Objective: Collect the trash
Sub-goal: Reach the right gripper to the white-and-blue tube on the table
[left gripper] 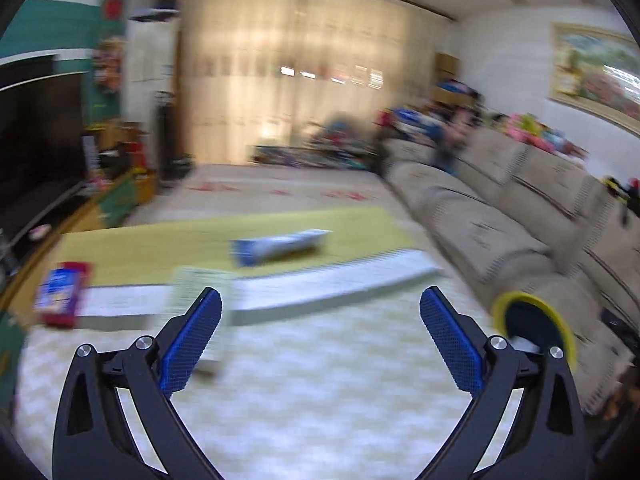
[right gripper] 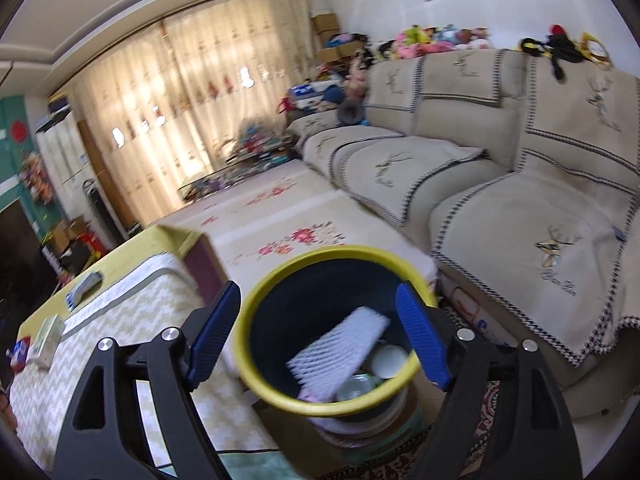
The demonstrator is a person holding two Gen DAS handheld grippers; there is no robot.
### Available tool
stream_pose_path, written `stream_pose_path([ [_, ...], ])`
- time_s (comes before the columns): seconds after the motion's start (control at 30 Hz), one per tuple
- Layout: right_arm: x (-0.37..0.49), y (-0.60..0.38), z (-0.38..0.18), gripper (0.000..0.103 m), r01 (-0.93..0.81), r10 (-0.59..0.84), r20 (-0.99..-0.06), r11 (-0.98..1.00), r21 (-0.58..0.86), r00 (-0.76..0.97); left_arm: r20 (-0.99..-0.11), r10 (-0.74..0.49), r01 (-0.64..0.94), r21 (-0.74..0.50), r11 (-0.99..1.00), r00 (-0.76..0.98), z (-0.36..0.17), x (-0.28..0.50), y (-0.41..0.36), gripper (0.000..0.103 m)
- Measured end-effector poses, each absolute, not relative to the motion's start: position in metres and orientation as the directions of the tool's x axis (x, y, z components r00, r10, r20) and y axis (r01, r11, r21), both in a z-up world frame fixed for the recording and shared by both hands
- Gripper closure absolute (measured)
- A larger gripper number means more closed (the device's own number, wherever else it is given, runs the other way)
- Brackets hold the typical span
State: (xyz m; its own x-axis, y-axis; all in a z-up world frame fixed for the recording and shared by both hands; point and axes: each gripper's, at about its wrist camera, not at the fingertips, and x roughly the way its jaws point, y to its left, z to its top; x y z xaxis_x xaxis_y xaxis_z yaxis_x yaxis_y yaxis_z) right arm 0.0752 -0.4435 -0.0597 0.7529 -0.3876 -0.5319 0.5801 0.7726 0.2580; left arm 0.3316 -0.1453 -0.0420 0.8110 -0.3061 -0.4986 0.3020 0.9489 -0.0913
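Note:
My left gripper (left gripper: pixel 320 312) is open and empty above the patterned tablecloth (left gripper: pixel 320 380). A pale green packet (left gripper: pixel 198 292) lies just ahead of its left finger. A blue and white tube (left gripper: pixel 280 246) lies farther back, and a red and blue packet (left gripper: pixel 60 294) at the left edge. My right gripper (right gripper: pixel 320 320) is open and empty over the yellow-rimmed dark bin (right gripper: pixel 260 360), which holds a white foam net (right gripper: pixel 340 344) and white cups (right gripper: pixel 388 360). The bin also shows in the left wrist view (left gripper: pixel 532 328). The tube (right gripper: pixel 82 286), green packet (right gripper: pixel 46 340) and red packet (right gripper: pixel 18 354) show on the table in the right wrist view.
A beige sofa (right gripper: pixel 520 200) runs along the right, with toys on its back. A TV (left gripper: pixel 36 140) stands at the left. A flowered rug (right gripper: pixel 280 216) covers the floor beyond the table. The table (right gripper: pixel 168 240) has a yellow cover under the cloth.

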Motion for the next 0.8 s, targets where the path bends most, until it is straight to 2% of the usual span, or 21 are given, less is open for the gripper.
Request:
stream_pose_path([
  [0.2, 0.121, -0.396, -0.055, 0.025, 0.478, -0.286, -0.563, 0.848, 0.227, 0.775, -0.485, -0.163, 0.137, -0.09, 0.986, 0.859, -0.055, 0.355, -0.059, 0.005],
  [0.3, 0.154, -0.363, -0.052, 0.024, 0.393, -0.209, -0.584, 0.896, 0.208, 0.785, -0.482, -0.136, 0.099, -0.103, 0.99, 0.865, -0.067, 0.364, -0.036, 0.005],
  [0.53, 0.226, -0.297, -0.046, 0.023, 0.194, -0.007, -0.639, 0.955, 0.223, 0.769, -0.54, -0.115, 0.019, -0.18, 0.984, 0.834, -0.097, 0.376, -0.021, 0.005],
  [0.8, 0.313, -0.227, -0.035, 0.023, 0.028, 0.1, -0.694, 0.985, 0.171, 0.713, -0.507, -0.018, -0.117, -0.233, 0.965, 0.862, -0.097, 0.369, 0.005, 0.005],
])
